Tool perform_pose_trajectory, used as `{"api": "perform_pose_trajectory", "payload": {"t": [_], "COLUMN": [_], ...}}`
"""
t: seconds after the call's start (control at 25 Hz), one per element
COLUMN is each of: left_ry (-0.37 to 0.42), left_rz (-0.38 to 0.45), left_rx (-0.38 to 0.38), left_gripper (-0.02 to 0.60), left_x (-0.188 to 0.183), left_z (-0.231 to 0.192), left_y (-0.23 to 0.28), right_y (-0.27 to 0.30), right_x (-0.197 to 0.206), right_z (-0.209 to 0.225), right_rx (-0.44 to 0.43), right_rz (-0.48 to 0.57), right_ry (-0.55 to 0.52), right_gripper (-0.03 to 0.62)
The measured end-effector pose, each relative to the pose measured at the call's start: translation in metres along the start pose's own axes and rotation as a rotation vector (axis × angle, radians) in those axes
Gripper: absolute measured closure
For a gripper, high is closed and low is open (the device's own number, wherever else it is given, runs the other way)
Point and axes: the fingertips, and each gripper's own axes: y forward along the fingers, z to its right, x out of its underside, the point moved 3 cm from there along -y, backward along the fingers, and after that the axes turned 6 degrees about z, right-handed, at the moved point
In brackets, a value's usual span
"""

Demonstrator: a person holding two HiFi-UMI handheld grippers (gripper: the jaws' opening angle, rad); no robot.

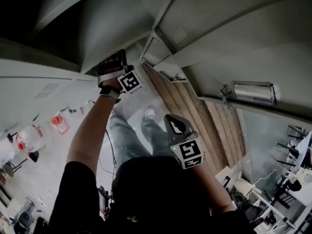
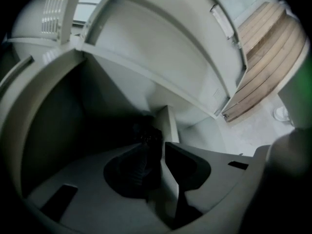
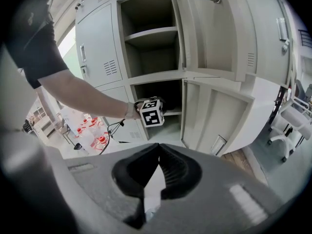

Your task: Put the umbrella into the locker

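Grey steel lockers (image 3: 97,43) filled the room's near wall, and from the head view they arched over the top from 10 to 2 o'clock. The floor (image 1: 136,101) below was pale grey. A strip of wood planks (image 1: 195,106) ran along the lockers' foot toward 4 o'clock.

In the right gripper view two compartments stood open at 12 o'clock. The upper one held a bare shelf (image 3: 151,33), and its door (image 3: 214,33) swung out to 2 o'clock. The lower door (image 3: 214,121) hung open at 3 o'clock. A white chair (image 3: 292,123) stood well apart at 3 o'clock. Red-capped bottles (image 3: 97,139) were grouped on the floor at 9 o'clock.

The person's left arm (image 3: 83,94) reached across to the lower compartment's mouth. The left hand-held gripper (image 1: 113,65) sat there, its marker cube (image 3: 152,112) just outside the opening. In its own view this gripper pointed into the dim compartment. Its jaws were partly closed, pinching the black umbrella (image 2: 144,155). The umbrella lay inside the locker space and was hard to make out in the gloom.

The right hand-held gripper (image 3: 156,147) hung near the person's chest at 5 o'clock in the head view. It was well apart from the lockers, its jaws pressed together at the tips with nothing between them.
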Motion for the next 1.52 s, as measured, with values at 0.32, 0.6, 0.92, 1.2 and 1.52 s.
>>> {"api": "perform_pose_trajectory", "payload": {"t": [0.32, 0.6, 0.92, 1.2, 1.52], "left_ry": [-0.186, -0.432, -0.848, -1.044, -1.228], "left_rz": [0.027, 0.111, 0.317, 0.506, 0.557], "left_rx": [0.051, 0.058, 0.187, 0.291, 0.275], "left_gripper": [0.471, 0.517, 0.571, 0.571, 0.571], "left_x": [0.018, 0.023, 0.025, 0.034, 0.039], "left_z": [0.012, -0.026, -0.086, -0.131, -0.166], "left_y": [-0.087, -0.180, -0.266, -0.313, -0.339], "right_y": [0.002, 0.004, -0.005, -0.018, -0.032], "right_x": [-0.032, -0.071, -0.111, -0.153, -0.190], "right_z": [-0.010, -0.024, -0.053, -0.062, -0.055], "right_rx": [-0.022, -0.044, -0.085, -0.090, -0.070], "right_rz": [0.071, 0.156, 0.236, 0.327, 0.384], "right_ry": [-0.001, 0.010, -0.036, 0.009, -0.019], "right_gripper": [0.597, 0.597, 0.597, 0.597, 0.597]}}
